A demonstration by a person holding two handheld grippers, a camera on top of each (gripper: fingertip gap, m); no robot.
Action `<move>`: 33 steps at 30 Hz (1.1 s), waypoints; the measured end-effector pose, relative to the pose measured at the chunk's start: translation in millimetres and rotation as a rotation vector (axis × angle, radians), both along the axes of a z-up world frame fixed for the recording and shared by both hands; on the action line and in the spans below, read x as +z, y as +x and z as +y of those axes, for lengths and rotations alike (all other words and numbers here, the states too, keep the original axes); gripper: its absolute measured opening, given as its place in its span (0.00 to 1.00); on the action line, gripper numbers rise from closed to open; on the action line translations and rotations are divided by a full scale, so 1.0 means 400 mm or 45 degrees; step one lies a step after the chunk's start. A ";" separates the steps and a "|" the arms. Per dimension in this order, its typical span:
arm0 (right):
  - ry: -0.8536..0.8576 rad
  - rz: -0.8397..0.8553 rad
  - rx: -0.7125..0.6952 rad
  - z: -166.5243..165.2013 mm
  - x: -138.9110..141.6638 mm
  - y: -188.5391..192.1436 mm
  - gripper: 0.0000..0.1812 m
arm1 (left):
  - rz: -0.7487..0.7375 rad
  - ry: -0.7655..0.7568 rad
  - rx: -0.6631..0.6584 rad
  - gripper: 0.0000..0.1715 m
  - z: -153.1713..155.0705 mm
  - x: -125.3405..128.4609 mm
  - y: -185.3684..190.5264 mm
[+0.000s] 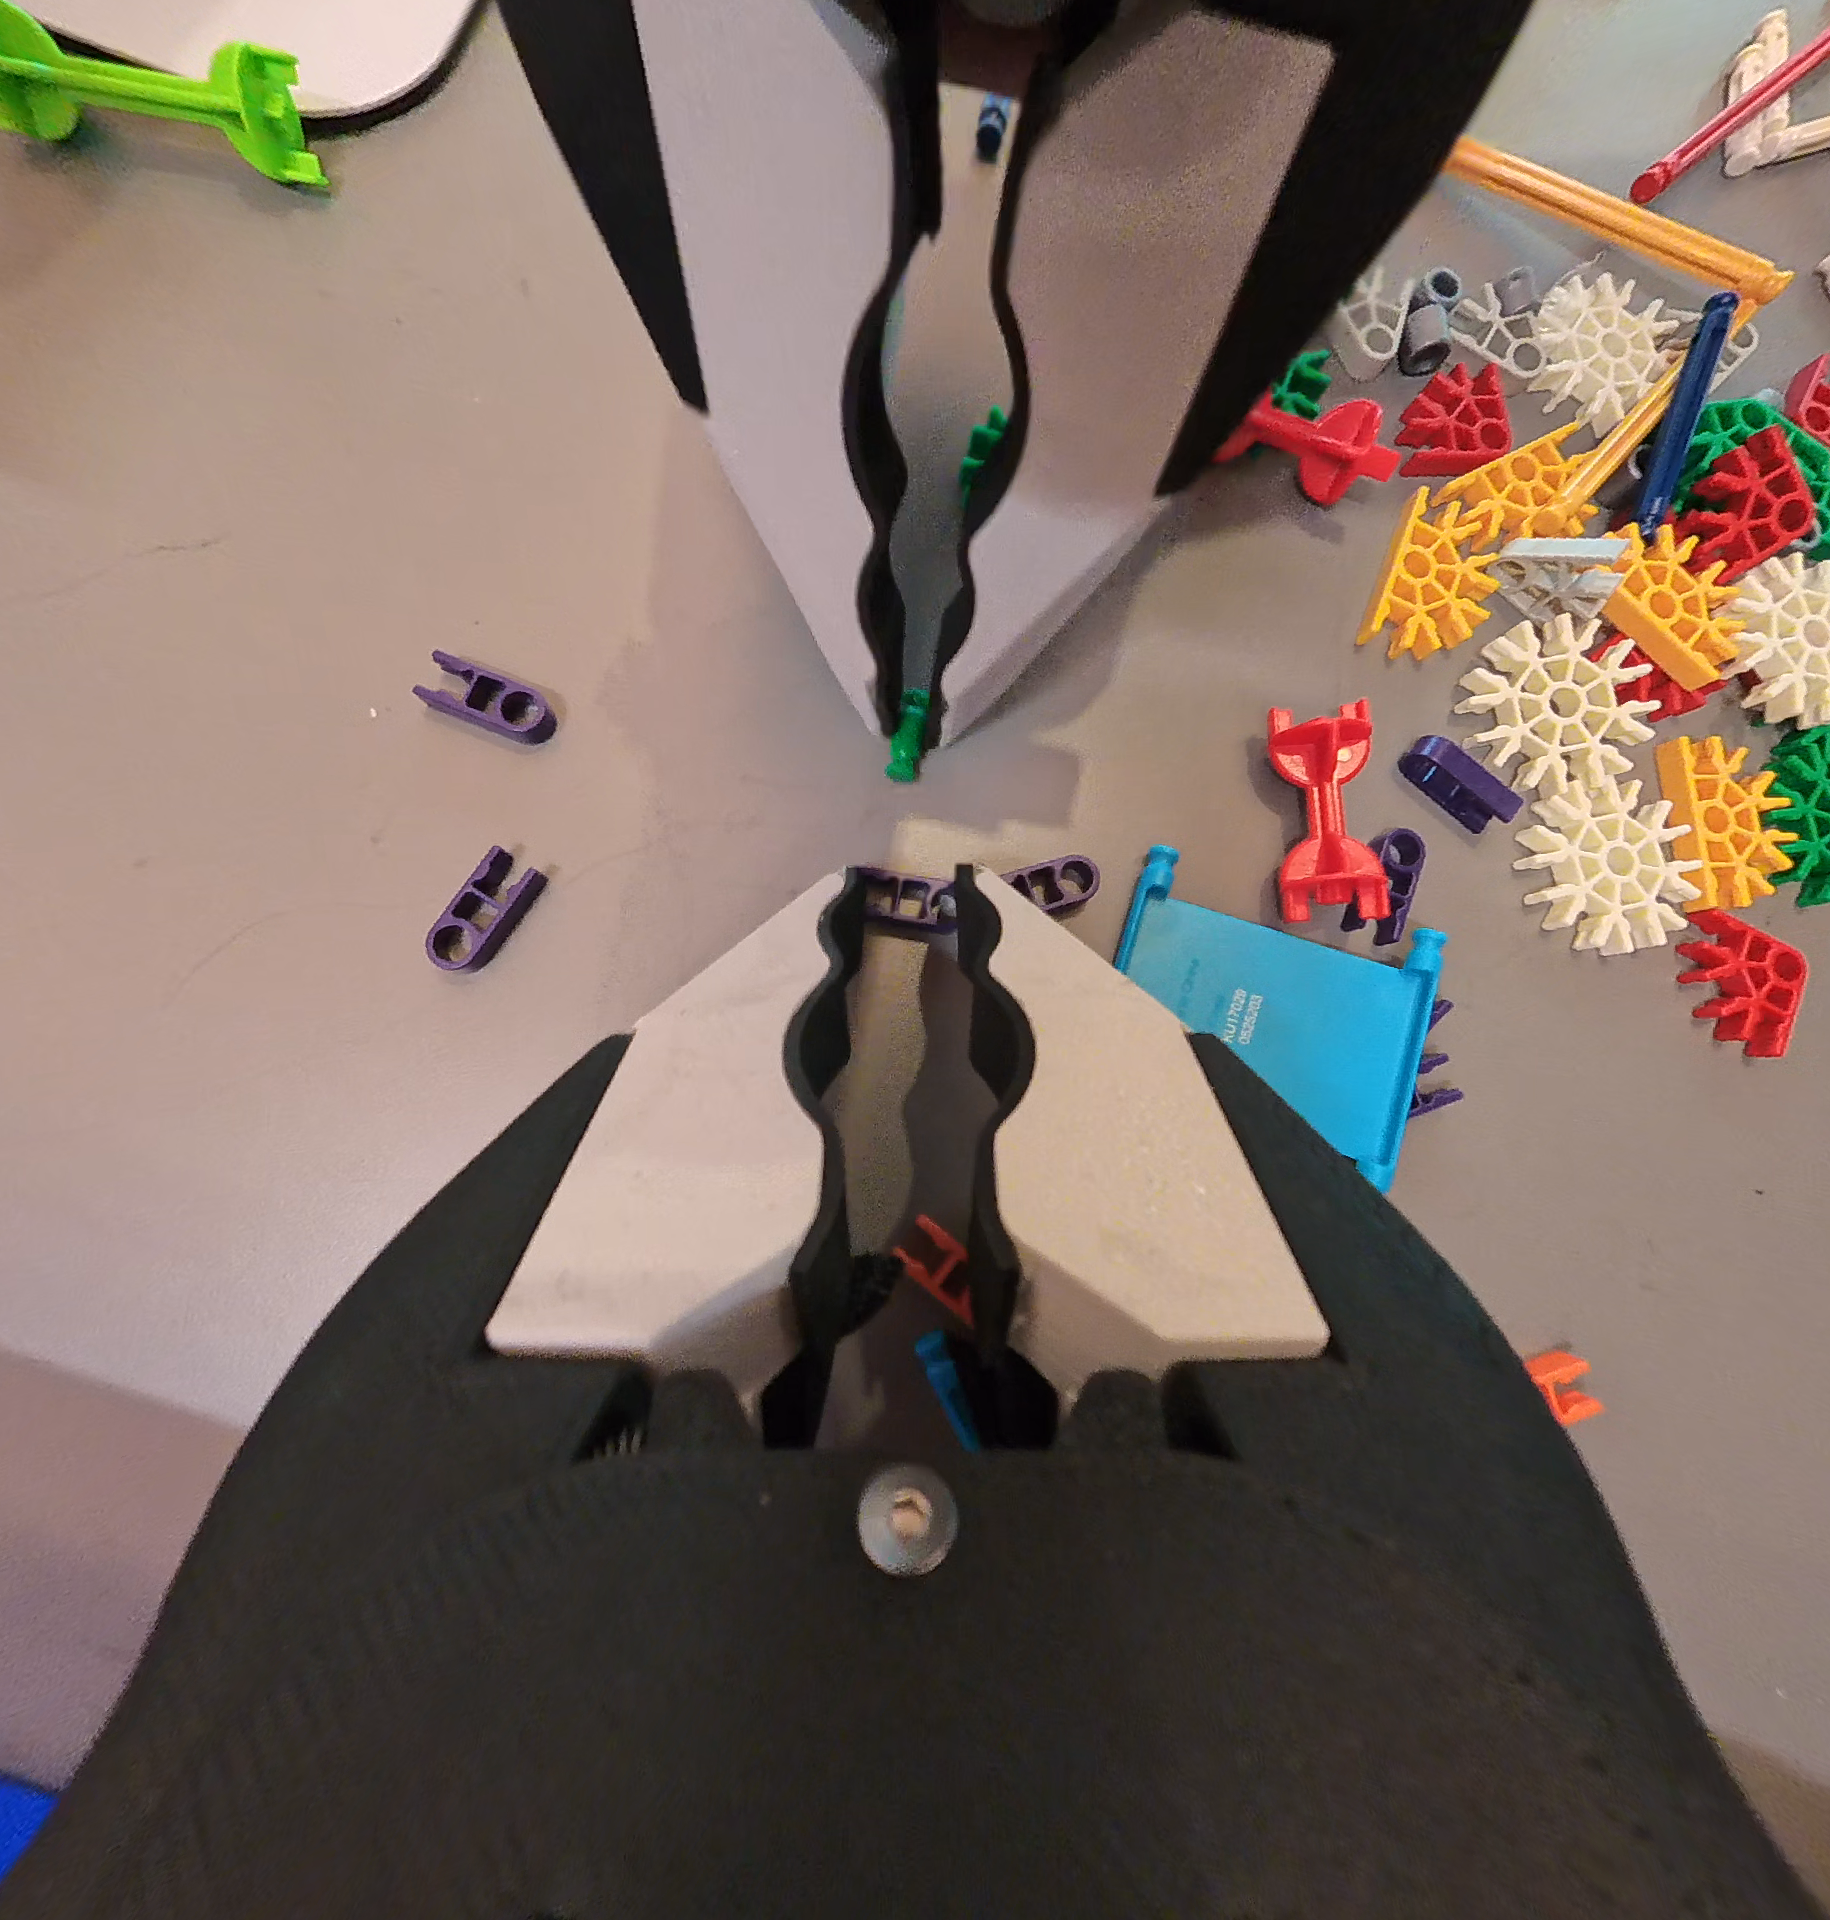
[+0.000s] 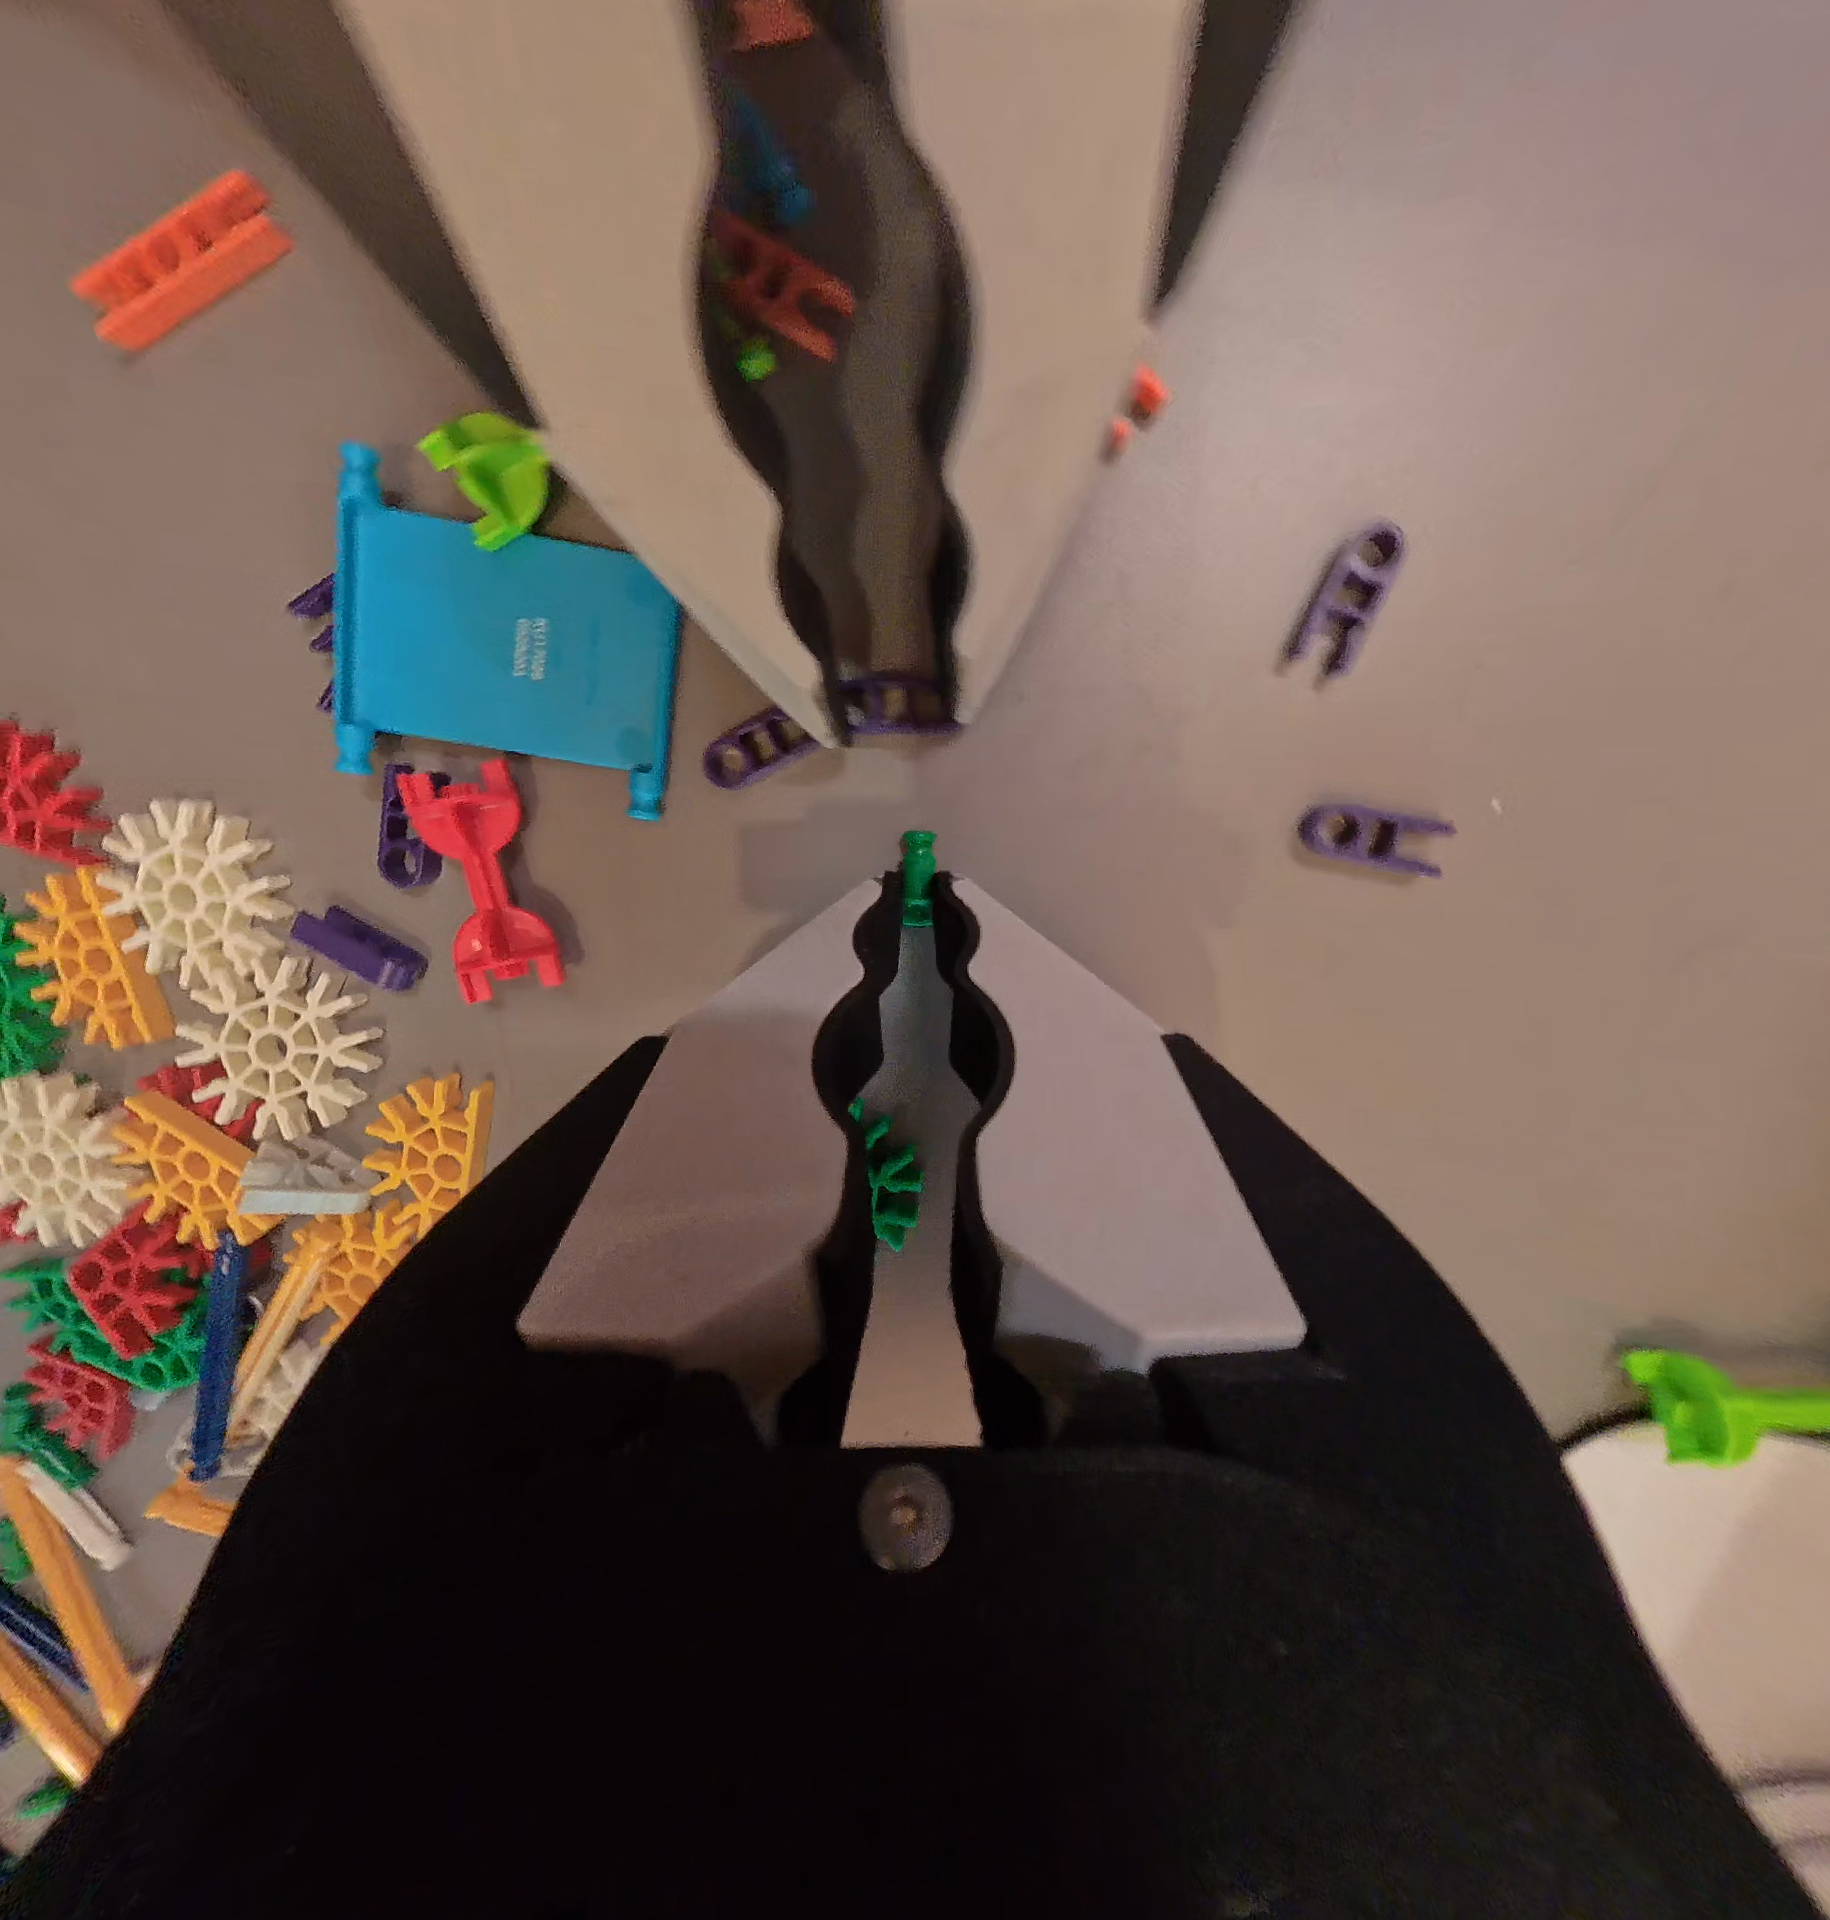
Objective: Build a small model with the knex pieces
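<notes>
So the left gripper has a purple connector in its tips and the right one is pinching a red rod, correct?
Not quite. The rod in the right gripper is green, not red, as the right wrist view shows. The left gripper does hold a purple connector.

Both wrist cameras look steeply down, close over the grey table (image 1: 215, 520), seemingly facing each other.

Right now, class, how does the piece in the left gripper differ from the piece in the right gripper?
The left gripper pinches a purple connector lying crosswise between its tips; the right gripper pinches a green rod pointing straight out. The connector is flat with holes; the rod is slim with a knobbed end. Both are small plastic building pieces held at the fingertips, facing each other.
</notes>
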State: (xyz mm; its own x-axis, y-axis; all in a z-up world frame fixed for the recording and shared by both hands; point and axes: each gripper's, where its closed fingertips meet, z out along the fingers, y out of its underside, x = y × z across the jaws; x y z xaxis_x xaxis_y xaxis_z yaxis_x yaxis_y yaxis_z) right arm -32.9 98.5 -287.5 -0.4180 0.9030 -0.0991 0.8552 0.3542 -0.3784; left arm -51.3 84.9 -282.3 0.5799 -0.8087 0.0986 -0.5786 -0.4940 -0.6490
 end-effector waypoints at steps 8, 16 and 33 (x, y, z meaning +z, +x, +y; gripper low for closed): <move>-0.343 -0.033 -0.660 0.050 0.048 0.068 0.02 | -0.008 0.061 -0.042 0.09 0.034 0.020 0.031; -0.416 -0.095 -0.908 0.040 0.025 0.120 0.02 | 0.049 0.113 -0.163 0.07 0.072 0.011 0.101; -0.342 -0.100 -0.976 0.042 0.015 0.113 0.02 | 0.044 0.107 -0.368 0.03 0.086 -0.012 0.163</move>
State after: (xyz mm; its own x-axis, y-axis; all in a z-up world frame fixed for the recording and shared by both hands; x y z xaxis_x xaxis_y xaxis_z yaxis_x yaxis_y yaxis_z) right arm 12.5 115.5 -281.7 0.3236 0.8765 -0.3565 0.8507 -0.4344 -0.2959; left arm 13.7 119.2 -287.2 0.3267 -0.9451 0.0089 -0.7096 -0.2515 -0.6582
